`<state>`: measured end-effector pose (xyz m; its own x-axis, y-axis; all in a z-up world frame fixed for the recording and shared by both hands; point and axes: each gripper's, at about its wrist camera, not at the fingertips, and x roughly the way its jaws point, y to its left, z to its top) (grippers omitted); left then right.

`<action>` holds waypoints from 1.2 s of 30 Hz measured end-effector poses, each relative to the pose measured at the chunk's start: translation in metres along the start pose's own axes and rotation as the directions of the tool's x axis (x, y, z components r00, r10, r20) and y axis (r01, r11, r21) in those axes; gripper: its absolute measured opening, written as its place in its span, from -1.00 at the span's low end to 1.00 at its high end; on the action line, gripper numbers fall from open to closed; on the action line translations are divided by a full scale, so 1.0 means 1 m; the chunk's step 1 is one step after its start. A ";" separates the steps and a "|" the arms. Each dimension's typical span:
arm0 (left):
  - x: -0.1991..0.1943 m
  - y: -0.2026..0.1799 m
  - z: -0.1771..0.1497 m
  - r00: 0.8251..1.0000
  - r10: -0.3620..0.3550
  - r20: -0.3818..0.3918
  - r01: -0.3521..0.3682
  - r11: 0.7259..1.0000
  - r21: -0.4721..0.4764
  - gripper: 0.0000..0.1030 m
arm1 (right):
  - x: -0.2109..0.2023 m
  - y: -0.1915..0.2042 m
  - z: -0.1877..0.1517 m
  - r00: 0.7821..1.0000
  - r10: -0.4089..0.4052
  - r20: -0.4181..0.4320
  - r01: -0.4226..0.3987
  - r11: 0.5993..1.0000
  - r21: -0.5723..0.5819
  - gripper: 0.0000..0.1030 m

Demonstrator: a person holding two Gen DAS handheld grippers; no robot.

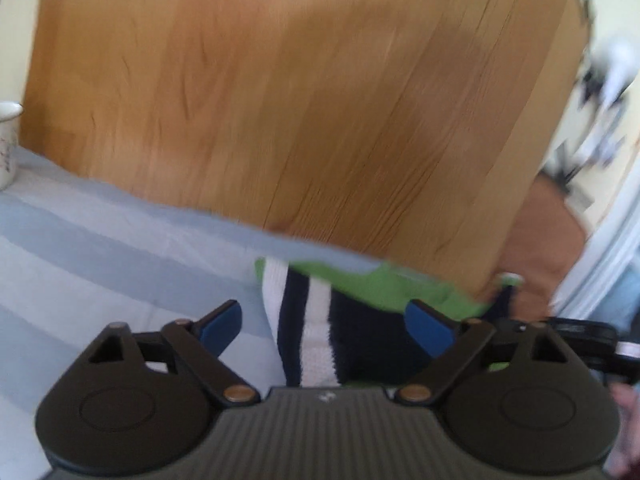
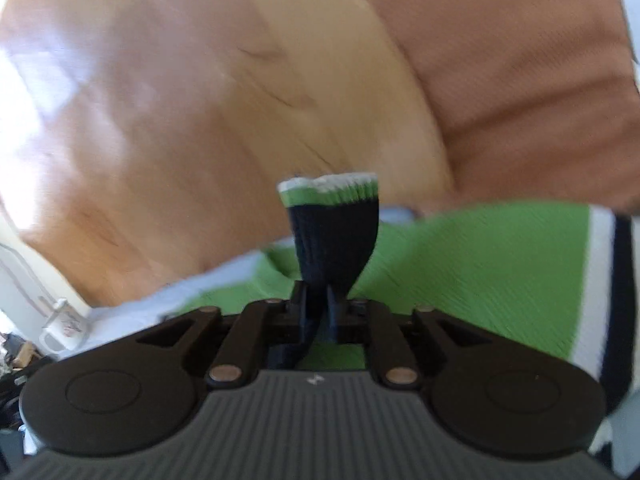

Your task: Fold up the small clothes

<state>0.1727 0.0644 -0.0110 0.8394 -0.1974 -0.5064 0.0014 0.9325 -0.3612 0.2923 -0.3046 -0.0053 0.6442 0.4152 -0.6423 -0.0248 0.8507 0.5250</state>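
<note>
- While our left gripper (image 1: 322,322) stands with its blue-padded fingers (image 1: 222,326) spread wide and nothing between them, it hovers just over the striped sock (image 1: 320,336), whose navy and white bands lie under the gap.
- We see that sock lying on a pale blue-and-white striped cloth (image 1: 100,248) near the cloth's far edge, with its green part (image 1: 384,284) running off toward the right.
- Our right gripper (image 2: 318,300) is clamped tight on the sock's navy cuff end (image 2: 334,232), which stands up from between the closed fingers and flares at the top into a green band with a white rim.
- From the right wrist view, the rest of the same green fabric (image 2: 480,272) spreads out below and to the right, ending in white and navy stripes at the frame's edge.
- Beyond the cloth we see a wooden floor (image 1: 280,100), and a brown cushion-like shape (image 2: 500,72) fills the upper right of the right wrist view.
- A white mug (image 2: 64,326) with a small print stands on the cloth at the far left; the left wrist view also catches it at its left edge.
- Both views are motion-blurred, so we cannot tell finer detail of the knit.
</note>
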 end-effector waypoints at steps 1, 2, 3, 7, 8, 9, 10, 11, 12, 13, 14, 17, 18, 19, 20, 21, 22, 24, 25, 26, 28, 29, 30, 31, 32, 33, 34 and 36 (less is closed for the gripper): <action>0.013 -0.002 -0.002 1.000 0.010 -0.029 -0.010 1.000 -0.007 0.51 | 0.001 -0.006 -0.001 1.000 0.007 -0.007 -0.006 1.000 0.022 -0.41; 0.027 -0.002 -0.004 0.998 0.018 -0.061 -0.019 1.000 -0.019 0.29 | 0.001 -0.014 -0.002 1.000 0.018 -0.014 -0.017 0.999 0.046 -0.37; 0.038 0.000 -0.008 0.996 0.028 -0.090 -0.030 0.999 -0.029 0.19 | 0.003 -0.014 -0.005 0.999 0.027 -0.018 -0.025 0.998 0.061 -0.37; 0.046 -0.001 -0.018 0.994 0.059 -0.095 -0.058 0.998 0.018 -0.61 | 0.007 -0.020 -0.008 0.999 0.047 -0.025 -0.046 0.997 0.066 -0.43; 0.042 -0.003 -0.019 0.995 0.074 -0.069 -0.071 0.997 0.041 -0.80 | 0.007 -0.017 -0.009 0.999 0.046 -0.022 -0.045 0.998 0.044 -0.71; 0.037 -0.003 -0.021 0.996 0.081 -0.036 -0.080 0.996 0.046 -0.80 | 0.007 -0.012 -0.008 0.999 0.039 -0.003 -0.039 0.999 0.020 -0.78; 0.030 -0.001 -0.022 0.997 0.077 0.000 -0.076 0.996 0.038 -0.81 | 0.002 -0.005 -0.007 0.998 0.053 0.042 -0.053 0.999 -0.007 -0.78; 0.025 -0.003 -0.017 0.997 0.075 0.031 -0.076 0.997 0.030 -0.81 | -0.004 -0.001 -0.008 0.992 0.086 0.090 -0.085 0.996 -0.021 -0.79; 0.019 -0.001 -0.016 0.995 0.076 0.058 -0.078 0.997 0.021 -0.81 | -0.012 0.004 -0.006 0.980 0.128 0.149 -0.125 0.992 -0.031 -0.79; 0.016 0.002 -0.017 0.995 0.076 0.072 -0.077 0.997 0.012 -0.81 | -0.018 0.007 -0.004 0.971 0.153 0.185 -0.148 0.988 -0.040 -0.79; 0.017 0.004 -0.017 0.994 0.083 0.067 -0.084 0.996 0.009 -0.81 | -0.022 0.010 -0.003 0.967 0.159 0.198 -0.152 0.987 -0.051 -0.78; 0.030 0.004 -0.017 0.990 0.140 -0.015 -0.140 0.990 0.022 -0.73 | -0.008 0.015 -0.011 0.994 0.048 0.097 -0.035 0.991 -0.126 -0.69; 0.036 0.004 -0.015 0.988 0.151 -0.033 -0.151 0.989 0.011 -0.70 | -0.002 0.013 -0.016 0.998 -0.030 0.050 0.037 0.986 -0.161 -0.61; 0.035 0.007 -0.015 0.988 0.152 -0.033 -0.152 0.988 -0.005 -0.65 | -0.001 0.010 -0.021 0.996 -0.087 0.027 0.090 0.980 -0.180 -0.57; 0.032 0.010 -0.015 0.988 0.153 -0.024 -0.154 0.988 -0.016 -0.64 | -0.007 0.006 -0.024 0.994 -0.107 0.029 0.111 0.977 -0.181 -0.54; 0.029 0.011 -0.015 0.988 0.153 -0.012 -0.153 0.988 -0.022 -0.61 | -0.018 0.000 -0.026 0.994 -0.097 0.044 0.103 0.981 -0.166 -0.49; 0.025 0.011 -0.015 0.988 0.156 0.002 -0.156 0.988 -0.023 -0.52 | -0.032 -0.007 -0.026 0.994 -0.086 0.066 0.095 0.985 -0.143 -0.45; 0.014 0.011 -0.015 0.985 0.161 0.056 -0.160 0.987 -0.029 -0.50 | -0.062 -0.021 -0.027 0.989 -0.097 0.115 0.109 0.989 -0.103 -0.37; 0.009 0.009 -0.012 0.985 0.150 0.085 -0.147 0.988 -0.037 -0.50 | -0.076 -0.029 -0.029 0.985 -0.104 0.137 0.116 0.990 -0.083 -0.37; 0.003 0.007 -0.010 0.984 0.131 0.119 -0.127 0.991 -0.042 -0.50 | -0.093 -0.040 -0.029 0.980 -0.116 0.161 0.126 0.990 -0.055 -0.37; -0.002 -0.001 -0.010 0.984 0.101 0.148 -0.100 0.995 -0.012 -0.49 | -0.122 -0.065 -0.029 0.964 -0.157 0.216 0.158 0.987 0.013 -0.37; 0.001 -0.007 -0.010 0.987 0.087 0.133 -0.092 0.995 0.026 -0.48 | -0.138 -0.079 -0.028 0.951 -0.188 0.246 0.180 0.982 0.053 -0.37; 0.006 -0.013 -0.012 0.991 0.085 0.104 -0.092 0.994 0.063 -0.48 | -0.153 -0.094 -0.028 0.937 -0.223 0.269 0.206 0.974 0.092 -0.36; 0.013 -0.019 -0.016 0.993 0.095 0.065 -0.102 0.989 0.104 -0.48 | -0.163 -0.106 -0.027 0.923 -0.258 0.284 0.230 0.964 0.131 -0.34; 0.023 -0.025 -0.020 0.993 0.117 0.017 -0.118 0.982 0.148 -0.48 | -0.174 -0.120 -0.026 0.911 -0.292 0.292 0.248 0.952 0.179 -0.33; 0.032 -0.028 -0.021 0.990 0.136 -0.032 -0.128 0.976 0.174 -0.48 | -0.184 -0.134 -0.025 0.903 -0.311 0.296 0.248 0.941 0.231 -0.33; 0.035 -0.027 -0.020 0.990 0.134 -0.049 -0.124 0.978 0.169 -0.48 | -0.189 -0.143 -0.026 0.900 -0.317 0.300 0.235 0.931 0.279 -0.32; 0.033 -0.020 -0.018 0.992 0.113 -0.049 -0.106 0.986 0.126 -0.46 | -0.197 -0.159 -0.026 0.900 -0.304 0.312 0.187 0.917 0.353 -0.29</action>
<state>0.1904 0.0342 -0.0342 0.8068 -0.1053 -0.5814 -0.0191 0.9788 -0.2038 0.1492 -0.5132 0.0234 0.8259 0.0148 -0.5637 0.3675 0.7440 0.5580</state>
